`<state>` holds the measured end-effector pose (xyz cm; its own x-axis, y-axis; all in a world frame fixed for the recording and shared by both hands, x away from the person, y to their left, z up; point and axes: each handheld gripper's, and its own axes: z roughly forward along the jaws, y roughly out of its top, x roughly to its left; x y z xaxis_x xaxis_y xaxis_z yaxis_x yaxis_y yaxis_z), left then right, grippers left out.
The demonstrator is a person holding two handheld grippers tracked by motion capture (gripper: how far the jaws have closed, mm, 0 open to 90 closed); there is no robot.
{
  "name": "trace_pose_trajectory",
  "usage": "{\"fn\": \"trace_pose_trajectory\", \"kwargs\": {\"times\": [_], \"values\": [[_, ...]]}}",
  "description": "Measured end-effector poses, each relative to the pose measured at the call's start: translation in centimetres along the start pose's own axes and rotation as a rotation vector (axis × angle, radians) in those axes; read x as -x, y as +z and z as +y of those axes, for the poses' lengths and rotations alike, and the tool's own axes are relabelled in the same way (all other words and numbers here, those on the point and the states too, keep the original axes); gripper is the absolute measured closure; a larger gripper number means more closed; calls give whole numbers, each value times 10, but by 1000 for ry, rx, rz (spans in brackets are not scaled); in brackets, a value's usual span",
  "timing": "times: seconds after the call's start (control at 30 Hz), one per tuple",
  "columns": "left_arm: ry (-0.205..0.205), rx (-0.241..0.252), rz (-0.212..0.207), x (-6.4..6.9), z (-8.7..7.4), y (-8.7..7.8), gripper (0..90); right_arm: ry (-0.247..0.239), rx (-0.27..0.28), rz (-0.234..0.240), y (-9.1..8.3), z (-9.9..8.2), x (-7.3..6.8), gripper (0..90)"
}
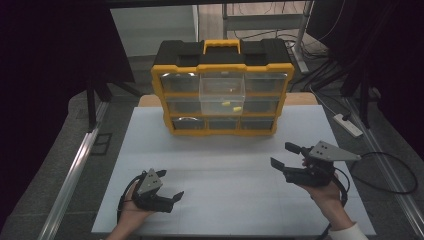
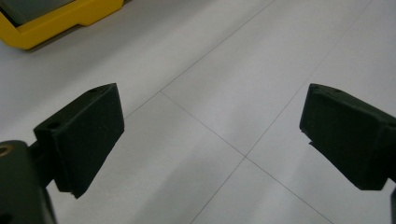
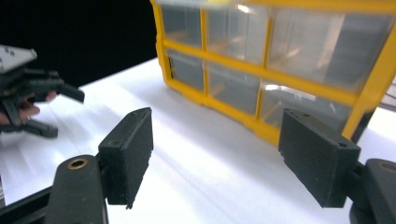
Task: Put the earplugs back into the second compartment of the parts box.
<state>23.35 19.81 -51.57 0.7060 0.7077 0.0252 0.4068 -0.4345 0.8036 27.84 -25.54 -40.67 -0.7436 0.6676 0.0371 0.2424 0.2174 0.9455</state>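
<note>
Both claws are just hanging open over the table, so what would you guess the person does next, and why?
Probably the right gripper moves forward toward the pulled-out drawer of the yellow organizer. Both grippers, the left gripper too, are open and hold nothing. That drawer juts out with small yellow pieces inside, and the right gripper already points at the organizer.

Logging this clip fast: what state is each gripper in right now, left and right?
Left gripper: open, holding nothing, over the white table.
Right gripper: open, holding nothing, pointed toward the yellow organizer.
</note>
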Motion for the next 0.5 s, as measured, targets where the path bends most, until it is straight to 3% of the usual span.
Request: {"fn": "trace_pose_trajectory", "kwargs": {"times": [0.2,0.37,0.5], "values": [[-1,-1,1,0,0,0,67,4,-50,-27,-6,-35,4,258],[0,-5,0,0,-1,0,67,59,-79,-52,-7,-62,15,258],[-5,-8,-2,0,-1,0,66,82,-102,-73,-6,-74,23,257]]}}
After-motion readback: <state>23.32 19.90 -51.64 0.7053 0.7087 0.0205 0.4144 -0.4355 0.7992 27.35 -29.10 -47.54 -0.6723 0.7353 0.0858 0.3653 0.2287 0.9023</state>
